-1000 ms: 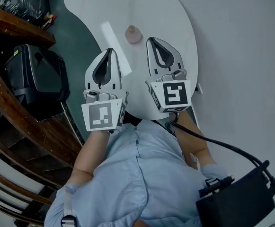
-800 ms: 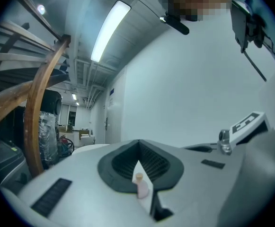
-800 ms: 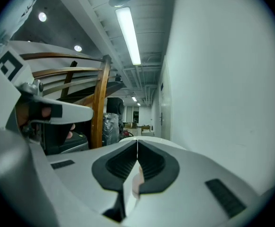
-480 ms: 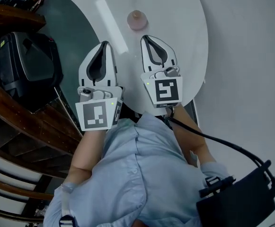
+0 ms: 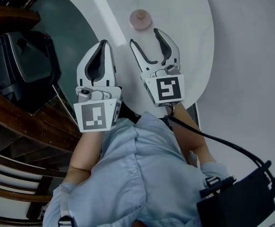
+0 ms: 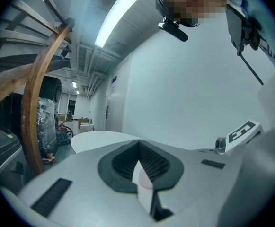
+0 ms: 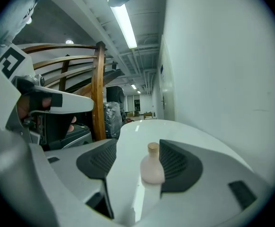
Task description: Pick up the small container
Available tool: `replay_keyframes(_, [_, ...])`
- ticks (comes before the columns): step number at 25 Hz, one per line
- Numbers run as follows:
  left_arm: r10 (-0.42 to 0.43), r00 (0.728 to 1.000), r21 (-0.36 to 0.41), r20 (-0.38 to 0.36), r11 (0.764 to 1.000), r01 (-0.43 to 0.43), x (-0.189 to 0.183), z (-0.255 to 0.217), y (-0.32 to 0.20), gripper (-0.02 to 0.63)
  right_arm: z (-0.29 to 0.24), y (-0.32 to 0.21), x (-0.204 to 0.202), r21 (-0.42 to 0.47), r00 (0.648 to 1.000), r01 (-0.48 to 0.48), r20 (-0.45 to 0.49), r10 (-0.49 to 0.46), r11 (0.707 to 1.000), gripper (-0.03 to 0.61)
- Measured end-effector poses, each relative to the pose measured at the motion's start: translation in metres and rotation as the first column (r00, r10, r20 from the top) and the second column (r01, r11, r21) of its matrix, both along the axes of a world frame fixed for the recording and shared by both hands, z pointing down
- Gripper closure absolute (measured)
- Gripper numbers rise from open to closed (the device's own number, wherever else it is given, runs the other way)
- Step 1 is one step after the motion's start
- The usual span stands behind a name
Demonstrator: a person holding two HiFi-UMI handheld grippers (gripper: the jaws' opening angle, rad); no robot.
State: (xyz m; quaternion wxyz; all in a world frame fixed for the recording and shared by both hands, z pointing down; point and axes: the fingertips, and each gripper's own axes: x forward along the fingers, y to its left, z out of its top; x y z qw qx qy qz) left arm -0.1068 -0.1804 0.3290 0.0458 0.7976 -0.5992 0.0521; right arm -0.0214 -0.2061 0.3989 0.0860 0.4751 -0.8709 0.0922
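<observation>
The small container (image 5: 140,19), a pale pink bottle with a tan cap, is found standing upright on the white round desk (image 5: 189,13), its long axis vertical, just beyond the tips of the right gripper (image 5: 144,37). Nearest the person, the left gripper (image 5: 103,45) is held over the desk's near edge with its jaws brought together at the tips and nothing grasped between them; it is pointed to the left of the container and lies farther from it than the other gripper. The right gripper is set alongside it, and its jaws are opening, already spread wide, with nothing held. In the right gripper view the container is framed in the gap between the two dark pads, closer to the right-hand pad, and no contact with either pad can be made out. From the head view the container is seen straight ahead along that gripper's line, so a short forward reach is judged to be what the grasp calls for, with the jaws closed across the bottle's rounded body below the cap. No label, brand or writing can be read on the container or the desk; only the black-and-white square markers on the gripper cubes are seen.
</observation>
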Motion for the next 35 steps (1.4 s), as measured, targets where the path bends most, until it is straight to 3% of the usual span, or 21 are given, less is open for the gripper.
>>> replay_keyframes(5, [0.011,1.000,-0.027,-0.003,1.000,-0.011,0.001,0.012,-0.009,0.615,0.002,-0.013,0.003,0.060,1.000,-0.029,0.013,0.029,0.998,0.291])
replay_keyframes(9, [0.011,1.000,-0.039,-0.001,0.999,-0.011,-0.004,0.018,-0.016,0.614,0.011,-0.020,0.003,0.045,0.999,-0.041,0.002,0.041,0.998,0.291])
replay_keyframes(14, [0.010,1.000,-0.059,0.001,0.998,-0.010,-0.005,0.027,-0.032,0.614,0.030,-0.037,0.011,-0.045,0.996,-0.072,-0.061,0.069,0.996,0.291])
replay_keyframes(17, [0.015,1.000,-0.072,-0.002,0.997,-0.016,-0.006,0.030,-0.038,0.614,0.024,-0.048,0.003,0.018,0.998,-0.064,-0.011,0.064,0.998,0.291])
replay_keyframes(21, [0.018,1.000,-0.086,-0.008,0.996,-0.018,-0.016,0.032,-0.044,0.615,0.032,-0.056,-0.003,-0.026,0.996,-0.076,-0.057,0.074,0.997,0.291])
replay_keyframes(35, [0.032,0.998,-0.157,-0.046,0.987,-0.039,-0.035,0.047,-0.071,0.615,0.034,-0.097,-0.021,-0.001,0.990,-0.124,-0.063,0.124,0.992,0.296])
